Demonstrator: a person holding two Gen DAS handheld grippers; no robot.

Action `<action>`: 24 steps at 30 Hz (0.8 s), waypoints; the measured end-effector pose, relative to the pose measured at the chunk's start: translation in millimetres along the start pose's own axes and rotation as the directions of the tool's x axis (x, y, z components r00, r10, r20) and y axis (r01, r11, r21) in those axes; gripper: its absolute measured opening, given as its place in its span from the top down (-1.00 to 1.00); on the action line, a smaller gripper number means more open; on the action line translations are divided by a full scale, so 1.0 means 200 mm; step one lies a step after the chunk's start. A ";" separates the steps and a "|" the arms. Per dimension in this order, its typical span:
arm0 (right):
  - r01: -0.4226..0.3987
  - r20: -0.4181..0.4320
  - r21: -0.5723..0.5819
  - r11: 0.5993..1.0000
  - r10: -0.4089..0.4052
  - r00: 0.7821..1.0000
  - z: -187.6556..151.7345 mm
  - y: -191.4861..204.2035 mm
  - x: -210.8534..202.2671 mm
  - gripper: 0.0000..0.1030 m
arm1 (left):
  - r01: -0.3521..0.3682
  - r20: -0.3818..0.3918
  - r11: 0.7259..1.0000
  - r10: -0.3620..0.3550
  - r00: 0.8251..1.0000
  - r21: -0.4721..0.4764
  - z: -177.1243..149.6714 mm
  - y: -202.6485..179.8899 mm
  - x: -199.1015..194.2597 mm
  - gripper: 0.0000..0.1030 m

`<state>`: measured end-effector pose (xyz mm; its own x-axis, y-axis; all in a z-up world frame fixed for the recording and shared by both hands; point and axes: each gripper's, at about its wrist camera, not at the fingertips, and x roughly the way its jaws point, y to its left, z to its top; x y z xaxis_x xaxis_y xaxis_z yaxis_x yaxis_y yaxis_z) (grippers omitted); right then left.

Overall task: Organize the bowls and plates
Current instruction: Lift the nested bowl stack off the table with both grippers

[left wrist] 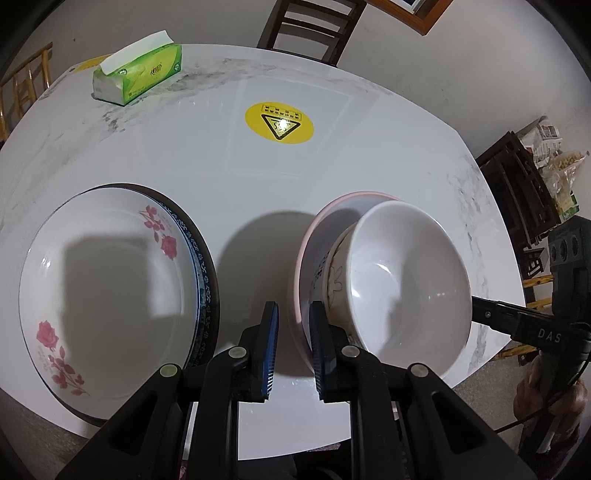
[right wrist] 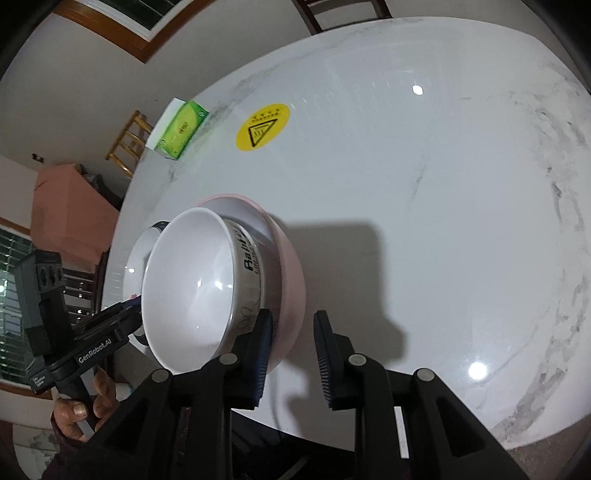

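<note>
A white bowl (left wrist: pixel 406 277) with printed lettering sits tilted inside a pink bowl (left wrist: pixel 314 251). My left gripper (left wrist: pixel 293 306) is shut on the pink bowl's near rim, one pad inside and one outside. At the left, a white plate with pink roses (left wrist: pixel 110 280) lies on a dark blue-patterned plate (left wrist: pixel 207 280). In the right wrist view my right gripper (right wrist: pixel 293 315) stands open. Its left finger is beside the white bowl (right wrist: pixel 188 288), and the pink bowl's (right wrist: pixel 288 266) wall lies between the jaws without being pressed. The left gripper (right wrist: pixel 129 314) reaches in behind the bowls, its tips partly hidden.
The round white marble table (left wrist: pixel 258 177) carries a green tissue box (left wrist: pixel 140 74) at the far left and a yellow warning sticker (left wrist: pixel 279 123) in the middle. A dark chair (left wrist: pixel 310 26) stands beyond the far edge. A hand (right wrist: pixel 85 402) holds the left gripper's handle.
</note>
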<state>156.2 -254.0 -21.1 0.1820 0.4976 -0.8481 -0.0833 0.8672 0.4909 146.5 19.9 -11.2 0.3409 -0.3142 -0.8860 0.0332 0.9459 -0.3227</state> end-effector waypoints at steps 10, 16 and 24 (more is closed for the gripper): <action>-0.032 0.024 -0.006 0.999 0.032 0.999 -0.02 0.02 -0.01 0.74 | 0.017 0.021 1.000 -0.018 1.000 0.010 -0.01 -0.01 0.00 0.82; -0.020 -0.012 0.009 1.000 0.020 1.000 0.00 0.02 0.00 0.74 | 0.014 0.020 1.000 -0.015 1.000 0.012 0.00 -0.02 0.00 0.83; 0.017 -0.012 -0.001 1.000 -0.017 1.000 0.02 0.06 0.02 0.78 | -0.009 0.005 1.000 0.009 1.000 0.021 -0.01 -0.04 -0.01 0.84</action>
<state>160.6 -242.1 -17.6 0.1718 0.4825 -0.8589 -0.0806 0.8758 0.4759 144.7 13.4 -8.2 0.3457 -0.3052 -0.8873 0.0499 0.9503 -0.3074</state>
